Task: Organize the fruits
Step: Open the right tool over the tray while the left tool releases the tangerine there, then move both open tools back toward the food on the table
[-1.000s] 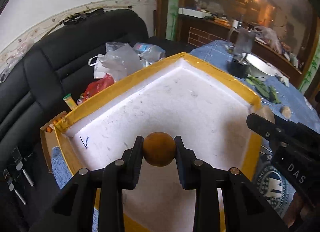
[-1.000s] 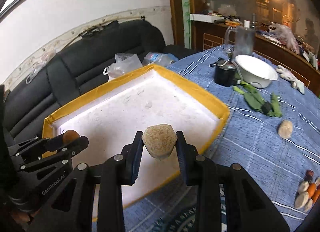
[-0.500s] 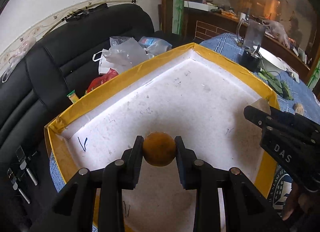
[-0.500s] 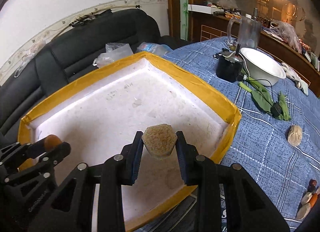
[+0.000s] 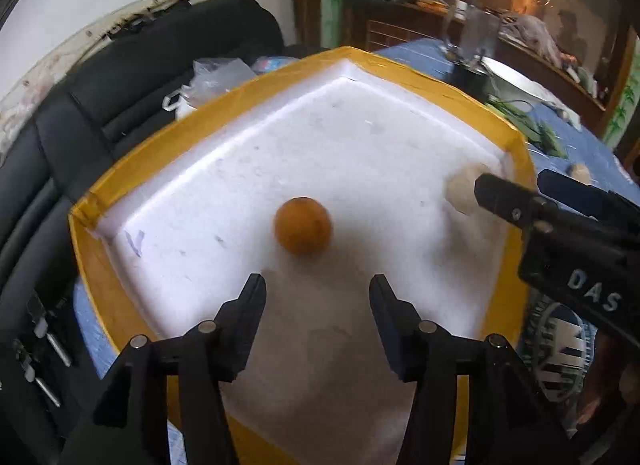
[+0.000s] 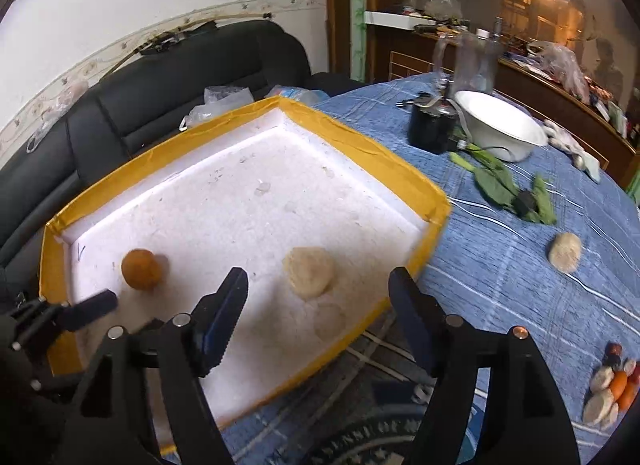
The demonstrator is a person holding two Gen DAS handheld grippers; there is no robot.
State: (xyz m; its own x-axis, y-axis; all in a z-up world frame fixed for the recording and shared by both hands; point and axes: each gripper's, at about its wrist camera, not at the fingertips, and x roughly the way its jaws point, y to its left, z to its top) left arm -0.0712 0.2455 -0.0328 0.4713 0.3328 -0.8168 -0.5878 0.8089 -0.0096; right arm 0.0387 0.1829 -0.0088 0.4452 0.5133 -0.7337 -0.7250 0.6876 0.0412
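A round orange fruit (image 5: 303,225) lies free on the white floor of the yellow-rimmed foam box (image 5: 404,73), just ahead of my open left gripper (image 5: 317,292). From the right wrist the same orange fruit (image 6: 141,268) sits near the box's (image 6: 360,141) left corner. A pale beige fruit (image 6: 309,271) rests on the box floor in front of my open right gripper (image 6: 320,285). In the left wrist view that pale fruit (image 5: 460,189) shows partly behind the right gripper's fingers (image 5: 508,195).
On the blue tablecloth (image 6: 500,265) lie another pale fruit (image 6: 565,252), green leaves (image 6: 500,185), a white bowl (image 6: 498,131), a black jar (image 6: 432,127) and a cluster of small produce (image 6: 612,389) at the right edge. A black sofa (image 6: 160,81) with plastic bags stands behind the box.
Both grippers were shut on their fruits; now both have opened and the orange fruit and the pale fruit lie released on the box floor.
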